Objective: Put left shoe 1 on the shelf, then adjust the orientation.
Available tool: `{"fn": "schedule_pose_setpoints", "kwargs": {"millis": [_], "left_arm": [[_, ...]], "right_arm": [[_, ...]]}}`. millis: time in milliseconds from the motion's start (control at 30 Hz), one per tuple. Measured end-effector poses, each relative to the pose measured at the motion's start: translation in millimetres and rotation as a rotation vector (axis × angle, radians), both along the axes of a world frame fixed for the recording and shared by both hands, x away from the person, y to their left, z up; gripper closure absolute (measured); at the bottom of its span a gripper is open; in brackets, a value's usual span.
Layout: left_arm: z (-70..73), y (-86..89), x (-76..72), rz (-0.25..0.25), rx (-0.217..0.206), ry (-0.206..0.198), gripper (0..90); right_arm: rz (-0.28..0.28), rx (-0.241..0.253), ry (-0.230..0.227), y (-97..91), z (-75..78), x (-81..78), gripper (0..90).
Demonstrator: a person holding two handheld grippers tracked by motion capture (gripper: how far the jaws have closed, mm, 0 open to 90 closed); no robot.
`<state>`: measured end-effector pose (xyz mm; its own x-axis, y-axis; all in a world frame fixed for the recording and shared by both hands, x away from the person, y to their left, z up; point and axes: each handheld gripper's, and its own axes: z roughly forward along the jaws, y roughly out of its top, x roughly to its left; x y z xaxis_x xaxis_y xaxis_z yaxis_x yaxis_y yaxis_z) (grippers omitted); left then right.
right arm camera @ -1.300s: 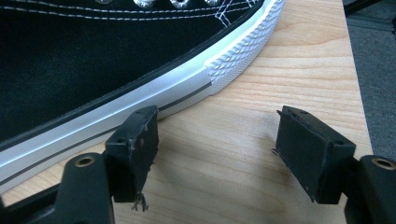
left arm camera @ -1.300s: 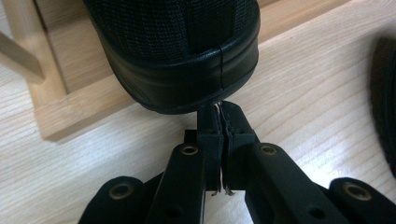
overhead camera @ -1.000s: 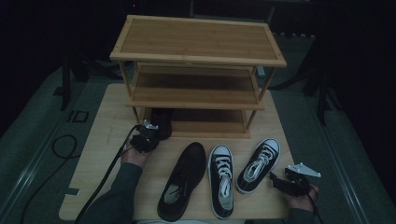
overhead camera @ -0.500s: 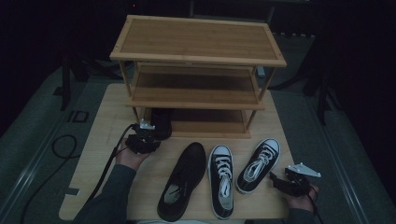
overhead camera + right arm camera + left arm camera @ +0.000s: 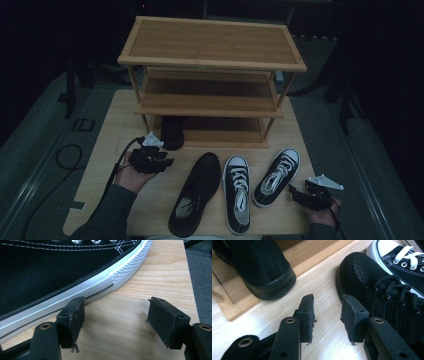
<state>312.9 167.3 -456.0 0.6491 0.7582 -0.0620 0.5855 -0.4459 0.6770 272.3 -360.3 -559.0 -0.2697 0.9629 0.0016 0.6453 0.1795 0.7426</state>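
Note:
A black shoe (image 5: pixel 172 132) stands on the bottom shelf of the wooden shoe rack (image 5: pixel 212 42), its heel (image 5: pixel 262 265) sticking out over the edge. My left gripper (image 5: pixel 169 161) hovers just in front of it. Its jaws have just been opening, and only bare table shows in the gap of the left gripper (image 5: pixel 327 307). A black mesh shoe (image 5: pixel 197 197) lies to its right. Beyond it lie two black-and-white sneakers (image 5: pixel 237 192), (image 5: pixel 277 175). My right gripper (image 5: pixel 294 192) stands open beside the right sneaker (image 5: pixel 50 272), apart from its sole.
The rack has three tiers and fills the far half of the light wooden table (image 5: pixel 105 145). The upper two shelves hold nothing. A cable (image 5: pixel 65 155) lies on the grey floor at the left. The table's right edge (image 5: pixel 187 277) runs close to my right gripper.
My left gripper has drawn back from the black shoe's heel toward the near edge and risen, with its jaws wider apart. The shoe stays on the shelf. The right gripper has kept still.

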Motion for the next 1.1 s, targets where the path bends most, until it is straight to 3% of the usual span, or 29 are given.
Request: {"fn": "schedule_pose_setpoints", "kwargs": {"millis": [133,233,567,800,1100], "left_arm": [[5.7,-1.3,-1.1,-0.014,-0.017,-0.001,63.0],[9.0,-3.1,-5.0,-0.032,-0.054,0.003,63.0],[17.9,-15.5,-20.8,-0.111,-0.055,0.024,62.7],[22.0,-22.6,-34.3,-0.187,-0.09,0.064,61.7],[21.1,-35.5,-50.5,-0.232,-0.092,0.099,60.8]], "right_arm": [[-0.001,0.0,0.0,0.1,0.0,-0.1,29.5],[-0.001,0.001,0.0,0.1,0.0,0.0,29.4],[0.0,0.001,0.0,0.1,0.0,-0.2,29.4],[0.001,-0.001,0.0,0.3,0.0,-0.5,29.4],[0.001,-0.001,0.0,0.3,0.0,-0.5,29.4]]}}
